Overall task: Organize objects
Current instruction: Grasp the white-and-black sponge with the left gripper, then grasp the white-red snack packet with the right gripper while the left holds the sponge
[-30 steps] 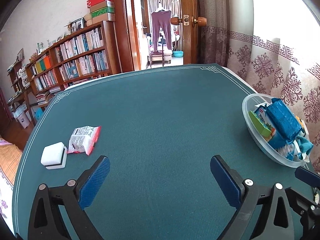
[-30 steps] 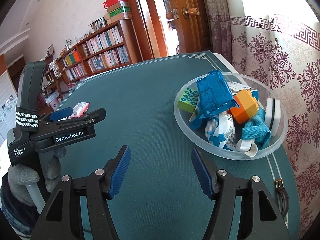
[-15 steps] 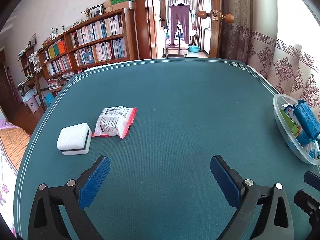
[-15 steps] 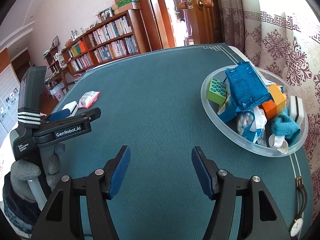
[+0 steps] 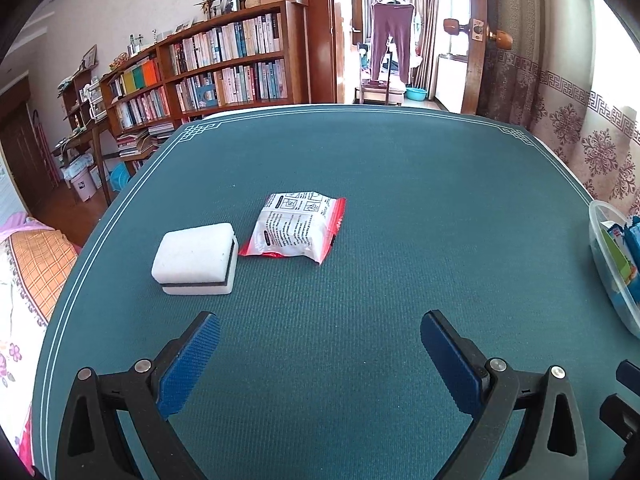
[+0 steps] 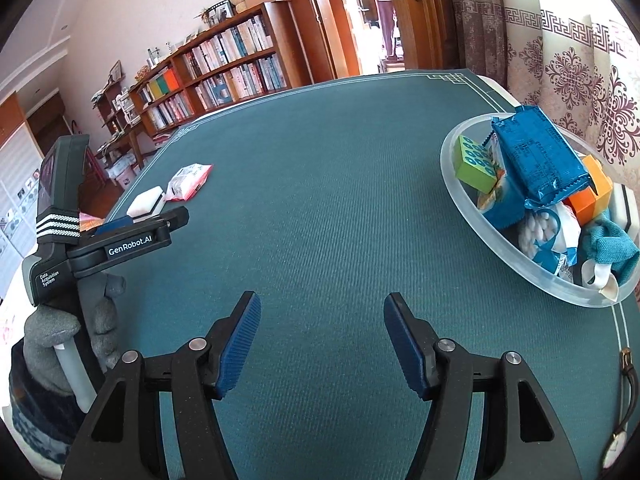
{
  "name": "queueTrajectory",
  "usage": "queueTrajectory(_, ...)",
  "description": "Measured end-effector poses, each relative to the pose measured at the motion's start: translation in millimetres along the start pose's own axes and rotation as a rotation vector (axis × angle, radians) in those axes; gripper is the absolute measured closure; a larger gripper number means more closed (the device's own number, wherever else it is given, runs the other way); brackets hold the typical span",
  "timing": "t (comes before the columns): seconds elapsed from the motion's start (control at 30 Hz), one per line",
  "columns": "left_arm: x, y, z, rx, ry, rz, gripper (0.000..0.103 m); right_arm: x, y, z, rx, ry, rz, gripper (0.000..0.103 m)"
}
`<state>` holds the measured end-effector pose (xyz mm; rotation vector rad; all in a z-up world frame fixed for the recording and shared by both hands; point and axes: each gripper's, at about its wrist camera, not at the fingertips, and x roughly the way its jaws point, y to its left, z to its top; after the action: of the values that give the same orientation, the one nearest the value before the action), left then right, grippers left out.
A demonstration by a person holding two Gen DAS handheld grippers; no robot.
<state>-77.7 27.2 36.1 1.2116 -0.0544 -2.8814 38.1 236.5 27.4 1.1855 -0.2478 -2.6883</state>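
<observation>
Lying ahead of the tongs: on the green counter [image 5: 380, 208], a white sponge block [image 5: 195, 258] and a red-edged snack packet [image 5: 294, 228] sit forward and left of the left tongs [image 5: 320, 354], touching or just apart at one corner.
Nearer hand: the left tongs, by my judgement; from the right tongs [image 6: 322, 342] both things lie well apart, far to the left behind the left device.
Long axes: the sponge block lies crosswise to the left tongs' line; the packet runs slantwise, away and to the right.
Bowl: a clear plastic bowl [image 6: 472, 216] at the counter's right edge holds a blue packet [image 6: 536, 160], green block [image 6: 474, 164], orange block [image 6: 592, 196], teal cloth [image 6: 612, 244], a bag of white pieces [image 6: 544, 232] and more.
Left tongs: wide apart, holding nothing.
Right tongs: about half apart, holding nothing.
Likely next: left tongs reach for the sponge block or the packet.
</observation>
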Motion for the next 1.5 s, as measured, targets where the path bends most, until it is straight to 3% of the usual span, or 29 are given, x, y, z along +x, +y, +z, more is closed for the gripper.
queueTrajectory(0.67, 26.0, 81.4, 13.3, -0.146, 0.053, 0.087, 0.001, 27.7, 23.1, 0.3, -0.020, 0.055, 0.037, 0.037)
queueTrajectory(0.9, 39.0, 87.9, 21.5, -0.140, 0.052, 0.101, 0.001, 34.8, 28.8, 3.3, -0.031, 0.067, 0.039, 0.037)
queueTrajectory(1.0, 43.7, 85.6, 23.2, -0.123, 0.052, 0.093, 0.010, 38.5, 31.4, 5.4, -0.038, 0.072, 0.036, 0.037)
queueTrajectory(1.17, 50.3, 86.3, 20.9, -0.123, 0.071, 0.053, 0.039, 43.7, 39.2, 9.3, -0.058, 0.079, 0.034, 0.037)
queueTrajectory(1.5, 37.4, 94.5, 20.4, -0.155, 0.017, 0.000, 0.041, 60.2, 70.7, 24.5, -0.132, 0.088, 0.050, 0.037)
